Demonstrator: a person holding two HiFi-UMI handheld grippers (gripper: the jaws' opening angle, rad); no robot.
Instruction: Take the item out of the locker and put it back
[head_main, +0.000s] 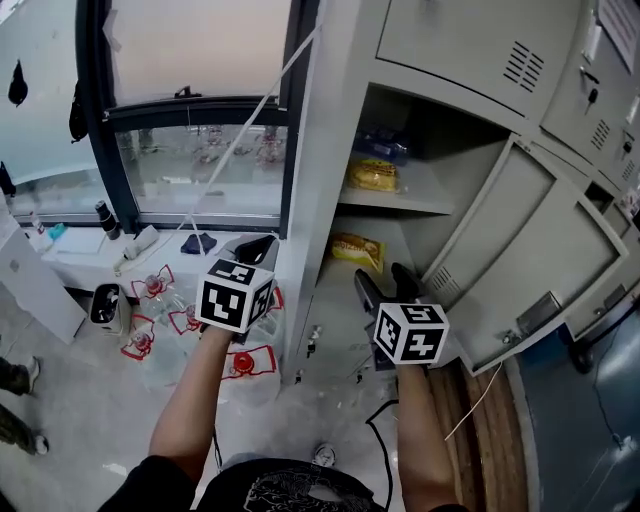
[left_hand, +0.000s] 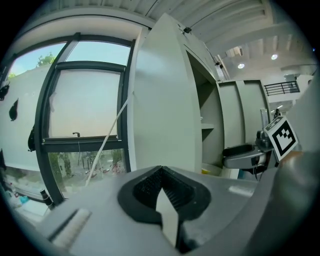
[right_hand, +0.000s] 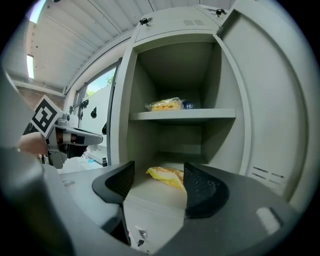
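The grey locker (head_main: 330, 120) stands open, its door (head_main: 540, 260) swung to the right. A yellow snack packet (head_main: 357, 250) lies on the lower shelf. Another yellow packet (head_main: 372, 175) rests on the upper shelf with a blue item (head_main: 385, 148) behind it. My right gripper (head_main: 386, 285) is open just in front of the lower compartment, holding nothing. In the right gripper view the lower packet (right_hand: 167, 176) shows between the spread jaws of the right gripper (right_hand: 159, 182), farther in. My left gripper (head_main: 258, 246) is shut and empty, left of the locker's side wall; its closed jaws (left_hand: 160, 172) face the window.
Several water bottles with red labels (head_main: 150, 290) stand on the floor below the window (head_main: 190, 150). A white cord (head_main: 250, 120) runs diagonally across the glass. A black cable (head_main: 375, 440) lies on the floor by my legs. A person's shoes (head_main: 15, 375) show at the far left.
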